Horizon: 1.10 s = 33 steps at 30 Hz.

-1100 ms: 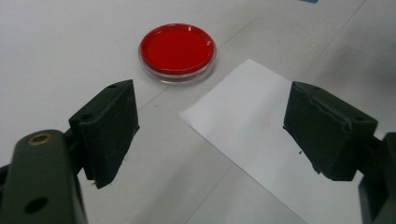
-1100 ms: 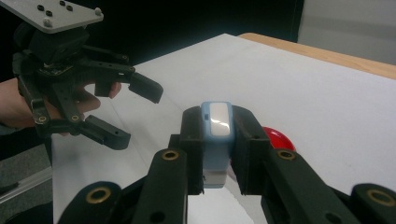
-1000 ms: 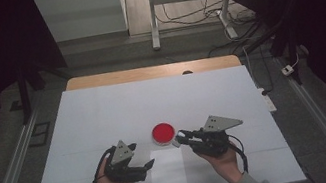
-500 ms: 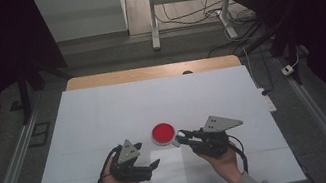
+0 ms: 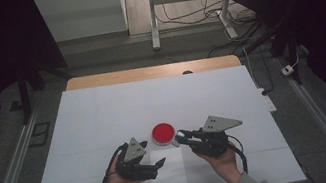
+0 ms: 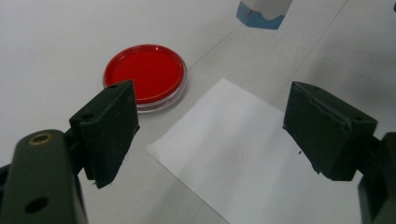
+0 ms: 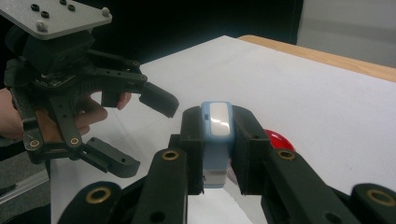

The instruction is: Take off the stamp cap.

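A blue-and-white stamp (image 7: 216, 140) is clamped between the right gripper's (image 7: 217, 144) jaws. The left gripper (image 6: 210, 135) is spread wide, nothing held. A red dish (image 6: 144, 74) lies just past its left jaw.

The right tool (image 7: 217, 149) has its 2 black jaws clamped on a small white-and-blue block (image 7: 217, 140). Behind it, a red dish (image 7: 279, 139) peeks out on the white surface (image 7: 289, 88). The left tool (image 7: 135, 128) hangs open, hand-held.

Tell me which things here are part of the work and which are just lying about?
In use:
blue-and-white stamp, clamped in the right gripper
red ink pad
white paper sheet
left gripper, open over the sheet

Lying about:
cables on the floor
table legs beyond
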Each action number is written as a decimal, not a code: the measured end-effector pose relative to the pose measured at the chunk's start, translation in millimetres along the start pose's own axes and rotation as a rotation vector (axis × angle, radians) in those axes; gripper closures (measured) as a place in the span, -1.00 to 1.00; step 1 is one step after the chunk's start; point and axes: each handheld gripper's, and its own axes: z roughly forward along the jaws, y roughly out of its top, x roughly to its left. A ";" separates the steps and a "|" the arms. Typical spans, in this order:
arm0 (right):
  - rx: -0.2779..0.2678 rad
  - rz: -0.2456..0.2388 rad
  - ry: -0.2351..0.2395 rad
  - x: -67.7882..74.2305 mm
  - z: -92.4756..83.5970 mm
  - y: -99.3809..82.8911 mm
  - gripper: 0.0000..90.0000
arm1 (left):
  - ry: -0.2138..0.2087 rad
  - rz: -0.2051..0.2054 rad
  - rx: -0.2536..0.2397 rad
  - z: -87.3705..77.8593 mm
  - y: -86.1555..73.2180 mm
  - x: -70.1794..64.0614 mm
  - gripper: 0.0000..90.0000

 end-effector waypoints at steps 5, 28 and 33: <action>0.002 -0.001 0.005 0.8 1.3 0.3 0.66 | -0.003 0.007 0.004 4.6 2.7 -2.1 -0.59; 0.005 0.015 -0.001 3.0 6.8 -1.1 0.66 | 0.011 0.031 0.005 18.4 11.5 -13.5 -0.56; -0.001 0.025 0.003 3.2 8.0 -1.1 0.66 | 0.015 0.023 -0.004 20.9 13.1 -13.9 -0.54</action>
